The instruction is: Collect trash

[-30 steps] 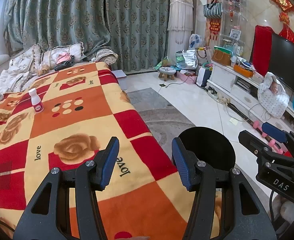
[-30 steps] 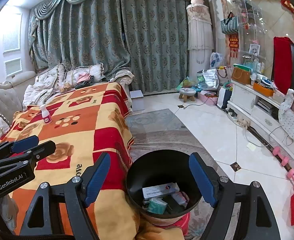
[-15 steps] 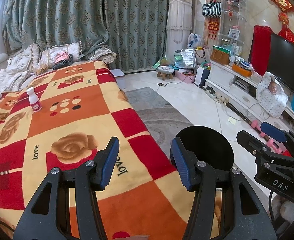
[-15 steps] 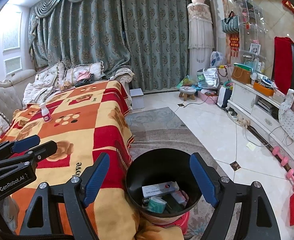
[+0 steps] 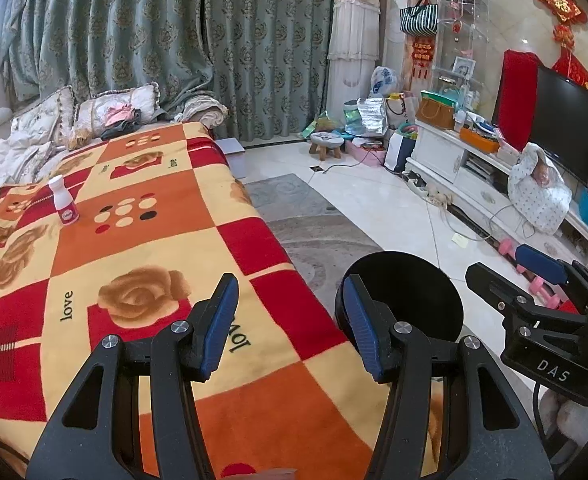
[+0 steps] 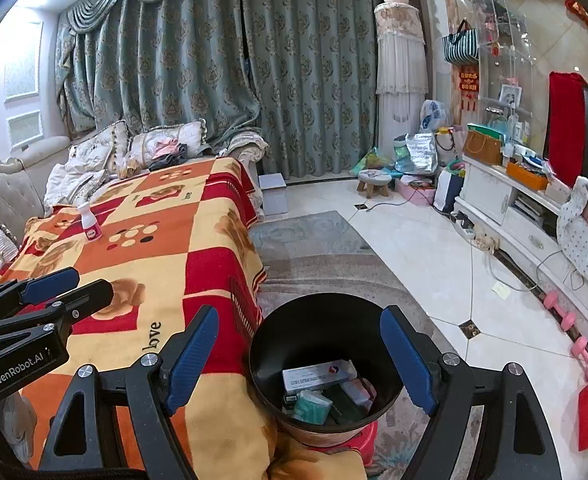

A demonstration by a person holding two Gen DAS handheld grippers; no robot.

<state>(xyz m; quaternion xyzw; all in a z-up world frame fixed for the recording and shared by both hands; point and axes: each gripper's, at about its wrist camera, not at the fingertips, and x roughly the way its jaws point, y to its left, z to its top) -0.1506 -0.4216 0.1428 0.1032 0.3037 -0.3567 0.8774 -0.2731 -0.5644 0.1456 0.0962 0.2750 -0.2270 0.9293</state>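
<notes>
A black bin (image 6: pixel 326 364) stands on the floor against the near end of a blanket-covered sofa (image 6: pixel 165 240), and it is already part-filled — a flat white box (image 6: pixel 318 374), a green packet (image 6: pixel 312 402) and a few smaller wrappers lie at its bottom. That much of the clean-up looks done.

The right gripper (image 6: pixel 300 364) hangs directly over the bin's mouth, its blue pads (image 6: pixel 191 358) spread wide with nothing pinched between them; only the bin's rim shows through the gap. The left gripper (image 5: pixel 289 322) points over the near end of the blanket (image 5: pixel 133 264), jaws parted about halfway and likewise empty. In the left view the bin (image 5: pixel 400 292) sits just beyond that gripper's right finger, off the blanket's front edge.

What appears to be left is a small white bottle with a pink label (image 5: pixel 65 205), standing upright toward the far back side of the blanket, near the cushions (image 5: pixel 45 120) — well apart from both grippers. The rest of the blanket's visible top shows no other loose litter, though its nearest corner is hidden behind the gripper bodies. Whether the clutter along the far wall and the TV cabinet (image 5: pixel 474 172) counts as trash cannot be judged from here.

Judged on this, the job is most of the way through, with the bottle the likely next pick-up, a long reach across the blanket.
</notes>
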